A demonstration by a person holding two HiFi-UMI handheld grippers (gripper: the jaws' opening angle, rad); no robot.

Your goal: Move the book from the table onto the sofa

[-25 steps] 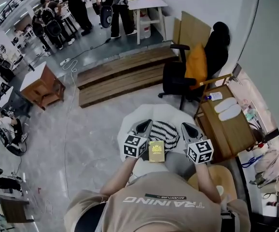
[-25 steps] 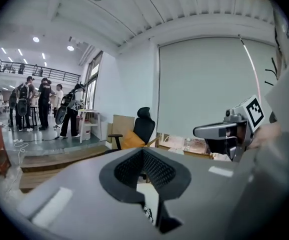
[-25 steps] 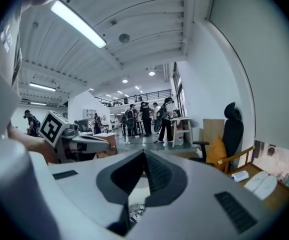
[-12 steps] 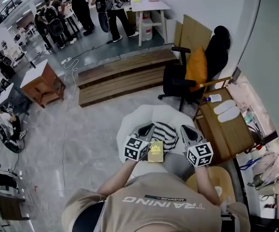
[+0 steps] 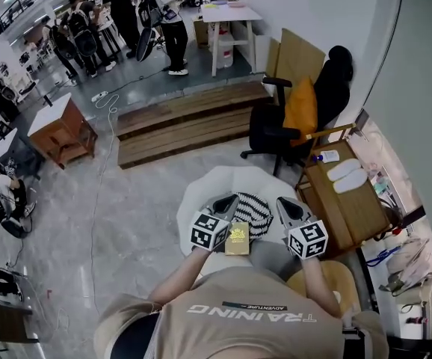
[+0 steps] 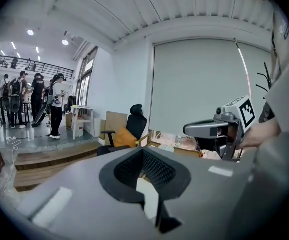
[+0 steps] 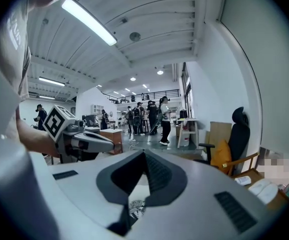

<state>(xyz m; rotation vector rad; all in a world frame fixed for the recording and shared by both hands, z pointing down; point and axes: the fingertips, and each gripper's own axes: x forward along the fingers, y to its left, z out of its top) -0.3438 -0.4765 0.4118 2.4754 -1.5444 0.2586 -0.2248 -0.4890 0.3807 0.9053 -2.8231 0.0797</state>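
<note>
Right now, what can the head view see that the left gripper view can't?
Only the head view shows the yellowish book and the striped cushion. Only the left gripper view shows the ceiling lights. Both show the black office chair with its orange cushion, the people standing far back, and the right hand-held gripper.
</note>
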